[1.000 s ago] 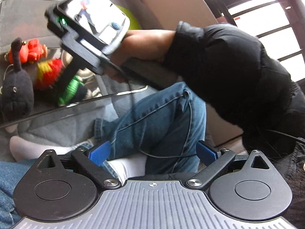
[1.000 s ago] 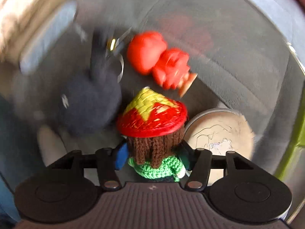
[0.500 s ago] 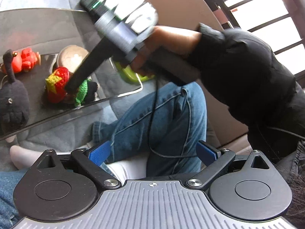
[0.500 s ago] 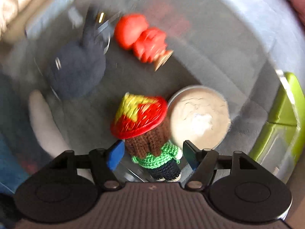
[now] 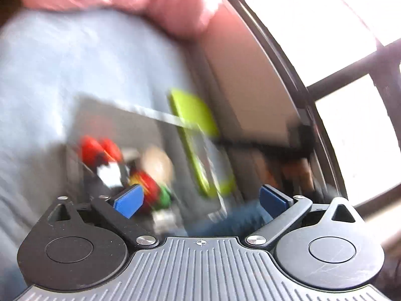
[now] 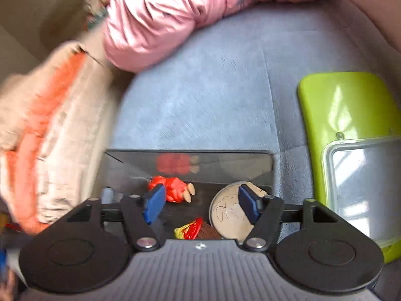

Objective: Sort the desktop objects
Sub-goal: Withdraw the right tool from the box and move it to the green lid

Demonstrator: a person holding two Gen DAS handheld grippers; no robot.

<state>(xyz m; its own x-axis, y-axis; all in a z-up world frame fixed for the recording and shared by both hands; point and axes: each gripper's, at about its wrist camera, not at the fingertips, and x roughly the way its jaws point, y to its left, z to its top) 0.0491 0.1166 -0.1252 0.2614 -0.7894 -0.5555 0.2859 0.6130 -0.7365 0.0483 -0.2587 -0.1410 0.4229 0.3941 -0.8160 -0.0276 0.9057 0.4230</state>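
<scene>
My right gripper (image 6: 201, 204) is open and empty, above the dark glass table (image 6: 190, 160). Below it lie a crochet doll with a red and yellow hat (image 6: 190, 229), a red toy figure (image 6: 175, 192) and a round beige tin (image 6: 230, 215). A lime-green box (image 6: 343, 105) with a clear lid (image 6: 363, 175) sits to the right. My left gripper (image 5: 200, 198) is open and empty. Its view is blurred: the doll (image 5: 150, 193), red toy (image 5: 100, 148), tin (image 5: 156, 160) and green box (image 5: 198, 140) show ahead.
A grey-blue sofa cushion (image 6: 213, 87) lies under the table. Pink cloth (image 6: 175, 12) and an orange and beige cloth (image 6: 45, 130) lie behind and to the left. A window with dark bars (image 5: 325, 62) is on the right in the left wrist view.
My right gripper let go of the crochet doll and pulled back and up; the doll now lies on the table. My left gripper swung toward the table.
</scene>
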